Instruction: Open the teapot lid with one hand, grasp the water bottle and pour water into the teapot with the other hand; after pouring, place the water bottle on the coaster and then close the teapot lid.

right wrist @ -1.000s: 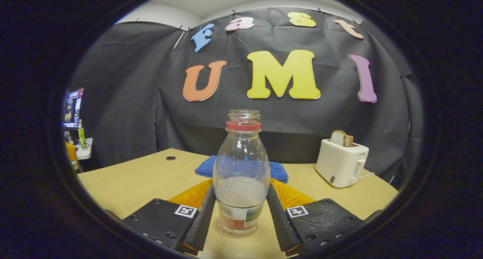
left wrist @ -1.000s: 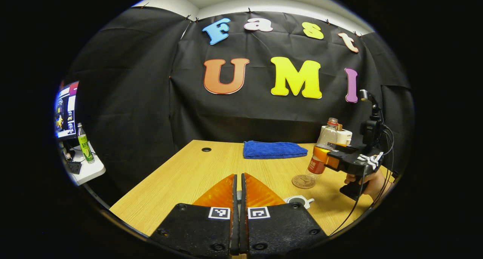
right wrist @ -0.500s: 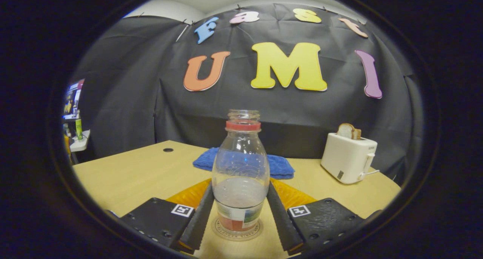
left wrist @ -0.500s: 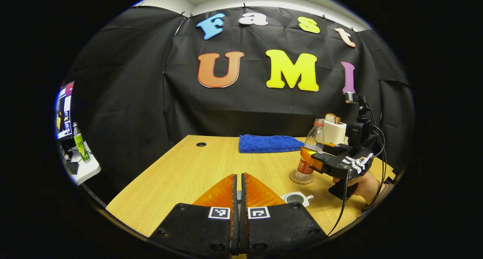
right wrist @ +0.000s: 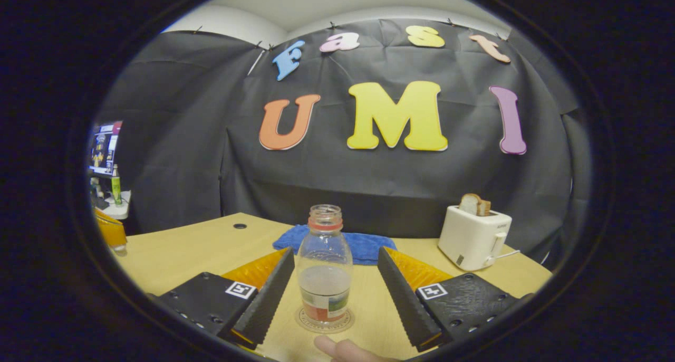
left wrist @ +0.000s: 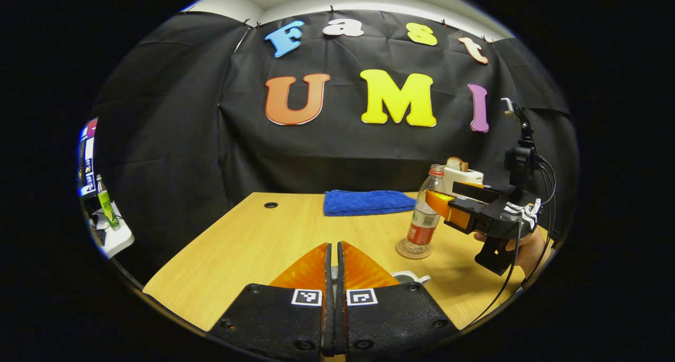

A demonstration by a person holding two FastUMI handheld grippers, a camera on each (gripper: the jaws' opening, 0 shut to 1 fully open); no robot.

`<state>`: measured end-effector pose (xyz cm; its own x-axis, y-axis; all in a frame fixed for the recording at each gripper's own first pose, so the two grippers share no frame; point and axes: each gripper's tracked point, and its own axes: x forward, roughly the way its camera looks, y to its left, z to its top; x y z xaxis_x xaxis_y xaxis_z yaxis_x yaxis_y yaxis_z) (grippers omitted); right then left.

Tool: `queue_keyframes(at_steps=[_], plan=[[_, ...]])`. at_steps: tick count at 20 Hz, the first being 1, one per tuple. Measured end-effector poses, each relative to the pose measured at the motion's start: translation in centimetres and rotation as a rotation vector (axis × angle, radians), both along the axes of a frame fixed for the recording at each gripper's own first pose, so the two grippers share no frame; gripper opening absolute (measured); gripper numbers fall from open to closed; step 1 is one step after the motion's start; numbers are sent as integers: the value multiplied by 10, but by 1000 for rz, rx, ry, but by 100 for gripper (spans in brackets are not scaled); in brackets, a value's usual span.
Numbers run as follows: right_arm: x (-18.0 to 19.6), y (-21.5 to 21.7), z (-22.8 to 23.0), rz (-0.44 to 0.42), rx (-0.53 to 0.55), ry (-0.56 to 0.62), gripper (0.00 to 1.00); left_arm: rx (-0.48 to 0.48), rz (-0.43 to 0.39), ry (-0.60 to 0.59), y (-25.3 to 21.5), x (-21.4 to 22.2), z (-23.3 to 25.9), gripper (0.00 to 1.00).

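Right tongs [right wrist: 333,280] now spread, drawn back from water bottle [right wrist: 324,267] on coaster [right wrist: 324,321], left tongs [left wrist: 332,262] closed, empty.

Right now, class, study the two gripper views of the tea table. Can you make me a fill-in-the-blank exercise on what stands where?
1. The water bottle stands upright on the round ____.
2. The right tongs are ____, with their fingers apart on either side of the bottle.
3. Behind the bottle, a folded ____ towel lies on the table.
4. Slices of bread stick out of the white ____ at the right.

Missing words: coaster; open; blue; toaster
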<state>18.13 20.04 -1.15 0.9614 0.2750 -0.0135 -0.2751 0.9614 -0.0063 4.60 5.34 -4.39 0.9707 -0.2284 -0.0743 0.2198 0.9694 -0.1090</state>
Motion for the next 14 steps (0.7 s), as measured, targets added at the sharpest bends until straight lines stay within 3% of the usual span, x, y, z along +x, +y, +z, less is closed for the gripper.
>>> queue_keyframes(at_steps=[7,10,14], plan=[[-55,-62,16,-55,-29,-101,95,-74,-240,-47,-71,7,-19,3],[-77,-79,8,-72,-20,-116,95,-67,-285,-45,-87,11,-33,3],[-102,-91,-3,-69,7,-122,96,-15,-286,-37,-101,17,-49,3]])
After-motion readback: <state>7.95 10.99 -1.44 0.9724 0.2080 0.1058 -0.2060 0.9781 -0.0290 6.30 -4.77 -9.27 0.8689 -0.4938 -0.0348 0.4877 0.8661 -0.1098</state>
